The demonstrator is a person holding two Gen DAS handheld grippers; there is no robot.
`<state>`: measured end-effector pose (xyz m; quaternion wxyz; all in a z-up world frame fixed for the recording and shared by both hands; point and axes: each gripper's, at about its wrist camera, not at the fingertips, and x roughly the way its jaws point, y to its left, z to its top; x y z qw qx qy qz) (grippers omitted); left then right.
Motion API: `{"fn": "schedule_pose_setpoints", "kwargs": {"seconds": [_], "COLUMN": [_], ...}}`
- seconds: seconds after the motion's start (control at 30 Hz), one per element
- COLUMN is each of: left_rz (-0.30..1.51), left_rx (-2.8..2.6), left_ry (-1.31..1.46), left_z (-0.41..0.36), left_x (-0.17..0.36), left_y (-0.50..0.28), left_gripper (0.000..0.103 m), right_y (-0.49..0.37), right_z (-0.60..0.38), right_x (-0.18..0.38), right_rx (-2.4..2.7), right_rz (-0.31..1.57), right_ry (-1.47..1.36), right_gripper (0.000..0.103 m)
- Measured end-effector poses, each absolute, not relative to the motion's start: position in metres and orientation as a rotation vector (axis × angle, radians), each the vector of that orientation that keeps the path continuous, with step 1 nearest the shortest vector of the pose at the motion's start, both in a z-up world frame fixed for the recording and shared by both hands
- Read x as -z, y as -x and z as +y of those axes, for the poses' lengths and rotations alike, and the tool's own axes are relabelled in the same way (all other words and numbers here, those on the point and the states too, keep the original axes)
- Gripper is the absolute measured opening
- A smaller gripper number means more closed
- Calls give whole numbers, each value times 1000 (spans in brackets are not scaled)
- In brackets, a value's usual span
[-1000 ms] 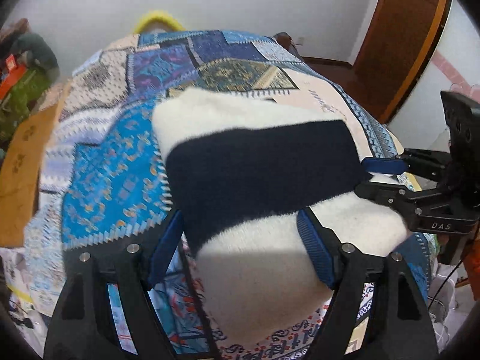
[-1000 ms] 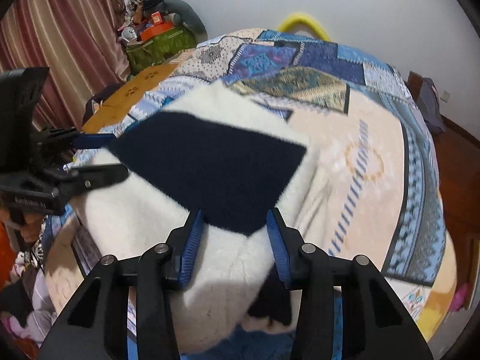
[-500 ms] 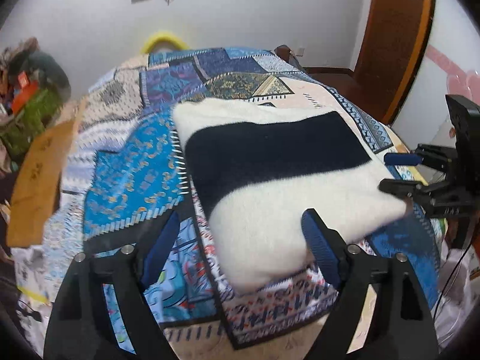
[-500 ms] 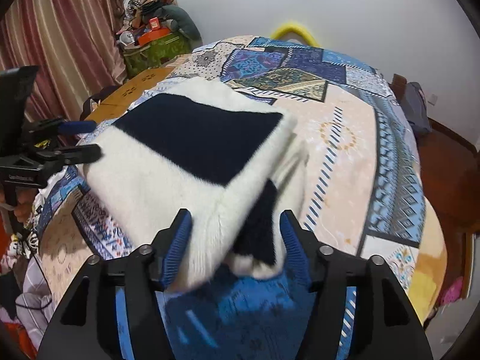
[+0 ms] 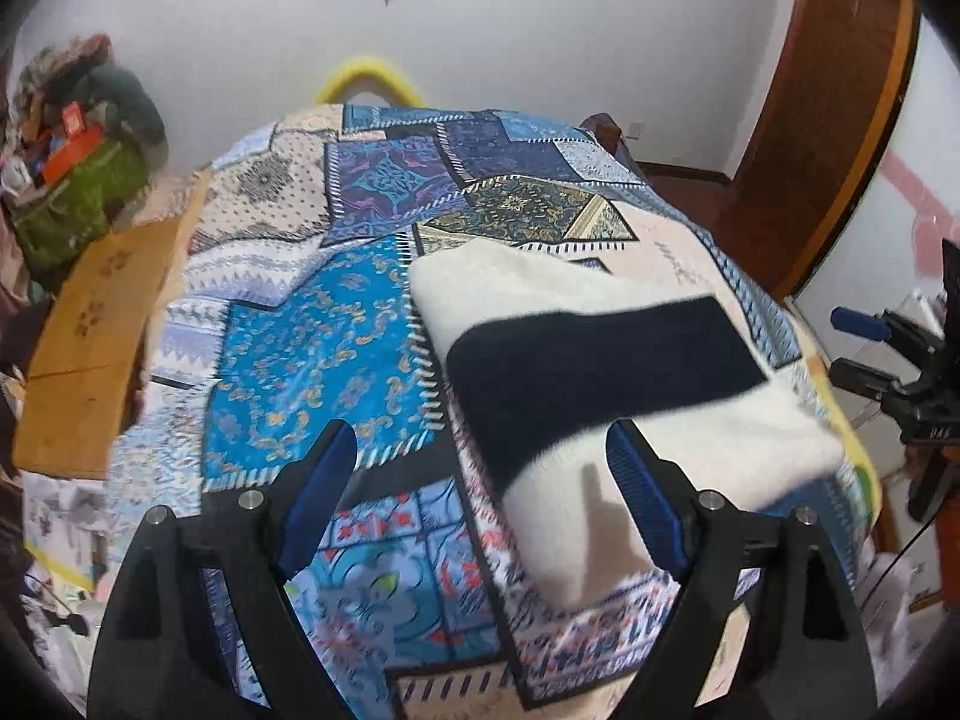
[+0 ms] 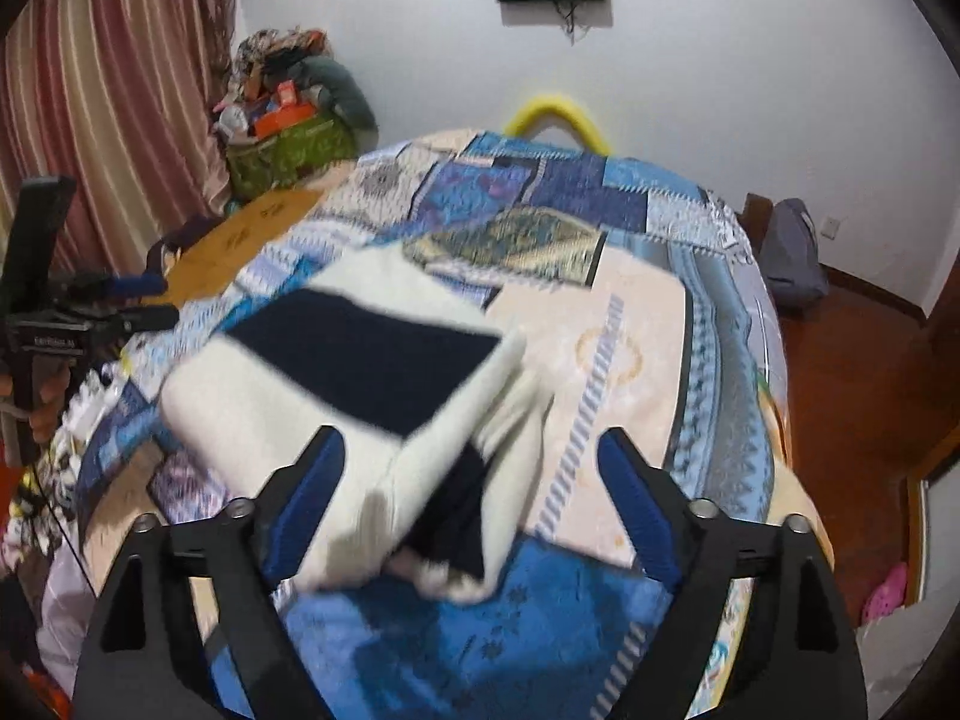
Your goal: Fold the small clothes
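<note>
A folded white fuzzy garment with a dark navy band lies on the patchwork bedspread. My left gripper is open and empty, held above the garment's near left edge. My right gripper is open and empty above the garment, whose layered folded end faces it. The right gripper also shows at the right edge of the left wrist view, and the left gripper shows at the left edge of the right wrist view.
A wooden board lies at the bed's left side. A green basket of clutter stands by the striped curtain. A yellow bed rail is at the far end. A wooden door and a grey bag are to the right.
Both grippers opened, let go of the garment and drew back and up. The garment dropped flat onto the bedspread.
</note>
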<state>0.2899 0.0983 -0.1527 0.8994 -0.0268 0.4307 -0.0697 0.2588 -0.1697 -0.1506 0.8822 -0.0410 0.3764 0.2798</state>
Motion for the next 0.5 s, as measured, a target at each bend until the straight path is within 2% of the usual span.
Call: {"fn": "schedule_pose_setpoints", "kwargs": {"seconds": [0.13,0.3,0.5], "left_rz": [978,1121,1185], "left_rx": [208,261,347], "left_ry": [171,340,490], "left_z": [101,109,109], "left_x": [171,209,234], "left_y": [-322,-351,-361], "left_gripper": [86,86,87], "right_y": [-285,-320,-334], "right_z": [-164,-161,-163], "right_x": [165,211,248], "right_rx": [-597,-616,-675], "right_rz": [847,1041,1166], "right_ry": [4,-137,-278], "right_gripper": [88,88,91]}}
